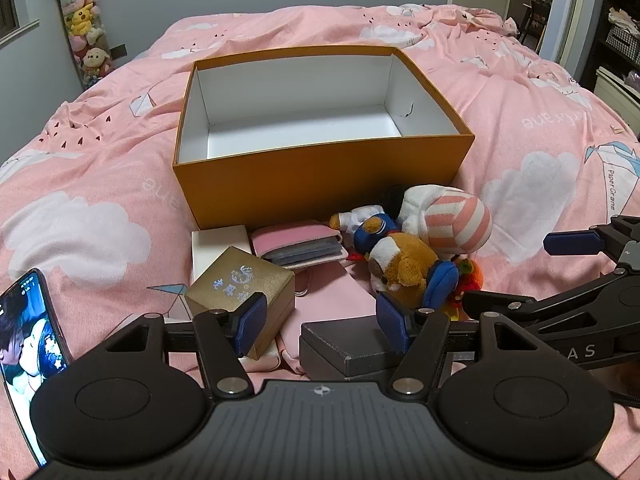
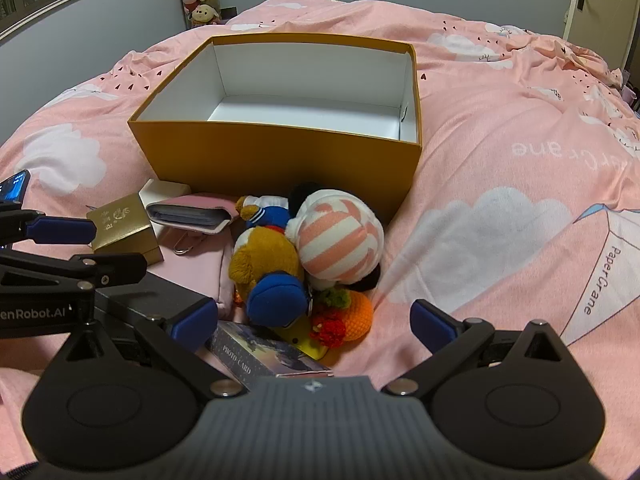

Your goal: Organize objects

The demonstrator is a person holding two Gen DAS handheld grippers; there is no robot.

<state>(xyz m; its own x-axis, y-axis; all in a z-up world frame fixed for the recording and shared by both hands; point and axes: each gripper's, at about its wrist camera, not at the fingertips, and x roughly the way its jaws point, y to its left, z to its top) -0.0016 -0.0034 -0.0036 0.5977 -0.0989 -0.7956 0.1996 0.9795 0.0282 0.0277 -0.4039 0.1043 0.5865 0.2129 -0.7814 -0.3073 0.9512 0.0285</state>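
An open orange box (image 1: 320,184) (image 2: 280,152) with a white, empty inside stands on the pink bed. In front of it lie a gold box (image 1: 240,284) (image 2: 120,224), a white box (image 1: 218,240), a pink card wallet (image 1: 298,244) (image 2: 188,214), a dark box (image 1: 344,344), a brown plush dog (image 1: 404,268) (image 2: 264,260), a striped plush (image 1: 456,216) (image 2: 340,240), a knitted orange toy (image 2: 352,316) and a photo card pack (image 2: 268,356). My left gripper (image 1: 320,324) hovers open between the gold and dark boxes. My right gripper (image 2: 316,324) hovers open over the toys, holding nothing.
A phone (image 1: 28,340) with a lit screen lies at the left. The pink duvet (image 1: 540,140) spreads wide to the right of the orange box. A hanging column of plush toys (image 1: 84,20) is on the far wall; a doorway (image 1: 532,4) is at the far right.
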